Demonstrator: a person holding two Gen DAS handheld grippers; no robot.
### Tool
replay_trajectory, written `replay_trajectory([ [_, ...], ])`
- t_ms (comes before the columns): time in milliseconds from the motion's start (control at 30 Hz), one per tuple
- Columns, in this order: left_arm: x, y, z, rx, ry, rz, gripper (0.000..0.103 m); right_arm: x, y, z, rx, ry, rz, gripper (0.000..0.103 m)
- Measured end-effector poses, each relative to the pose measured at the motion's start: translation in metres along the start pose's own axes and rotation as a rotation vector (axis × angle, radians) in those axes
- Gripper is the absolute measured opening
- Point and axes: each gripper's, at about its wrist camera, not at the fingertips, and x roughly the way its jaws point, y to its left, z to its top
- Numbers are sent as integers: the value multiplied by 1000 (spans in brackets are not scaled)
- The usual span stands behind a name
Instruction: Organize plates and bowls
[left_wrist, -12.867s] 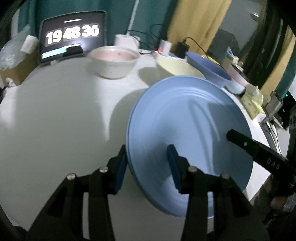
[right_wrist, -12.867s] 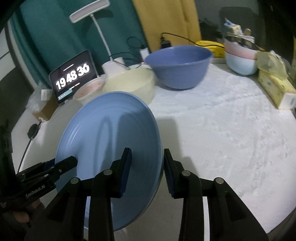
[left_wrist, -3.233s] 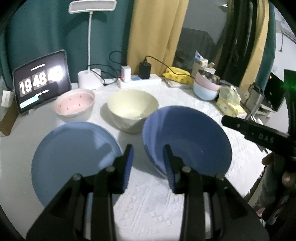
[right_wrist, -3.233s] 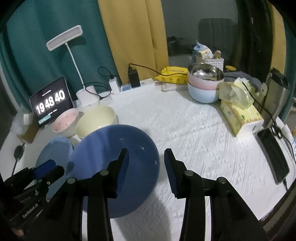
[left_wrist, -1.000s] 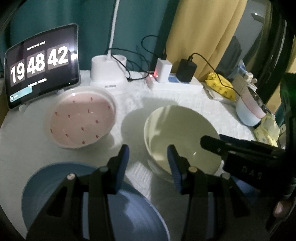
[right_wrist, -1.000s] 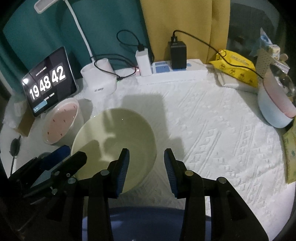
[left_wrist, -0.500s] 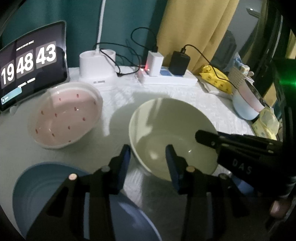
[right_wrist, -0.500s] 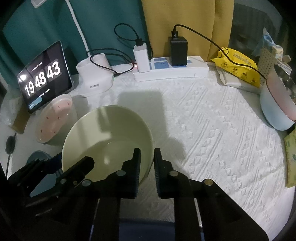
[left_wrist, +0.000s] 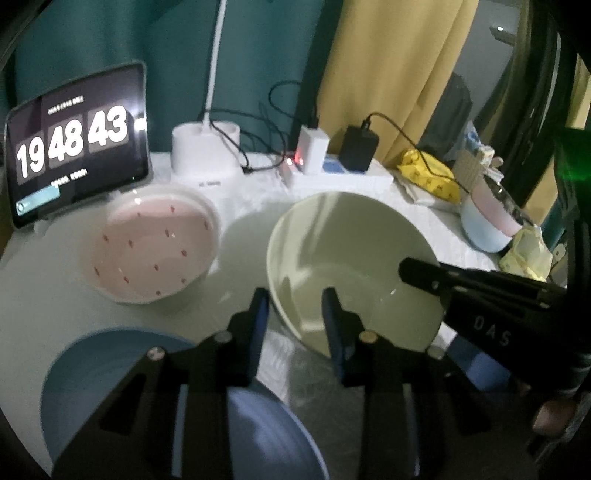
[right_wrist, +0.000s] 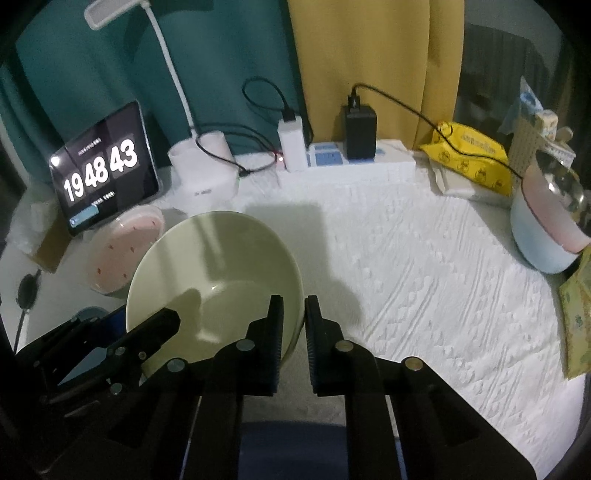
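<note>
Right wrist view: right tongs (right_wrist: 294, 323) now clamped on cream bowl (right_wrist: 214, 273) rim. Left tongs (left_wrist: 295, 321) just narrowed astride its near rim, contact unclear. Ready to lift.

Big bowl (right_wrist: 214, 273) up front is a pale yellowish cream, plain inside. Next to it the smaller bowl (left_wrist: 155, 247) is pink inside with little red specks and a white rim. Plate (left_wrist: 110, 369) is light blue, and the deeper bowl (left_wrist: 273, 439) at the bottom edge is a darker periwinkle blue. Bench (right_wrist: 424, 277) has a white cloth with an embossed diamond texture. Curtains are teal (right_wrist: 92, 92) and mustard yellow (right_wrist: 373, 59). Black fingers (left_wrist: 334, 325) with blue pads.
</note>
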Motion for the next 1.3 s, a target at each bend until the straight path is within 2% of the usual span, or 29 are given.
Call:
replay_trajectory([
  [600, -59, -7, 9, 25, -121, -6, 30, -62, 21, 2, -37, -137, 4, 12],
  [1300, -108, -34, -7, 71, -169, -39, 30, -120, 14, -25, -14, -205, -12, 13],
])
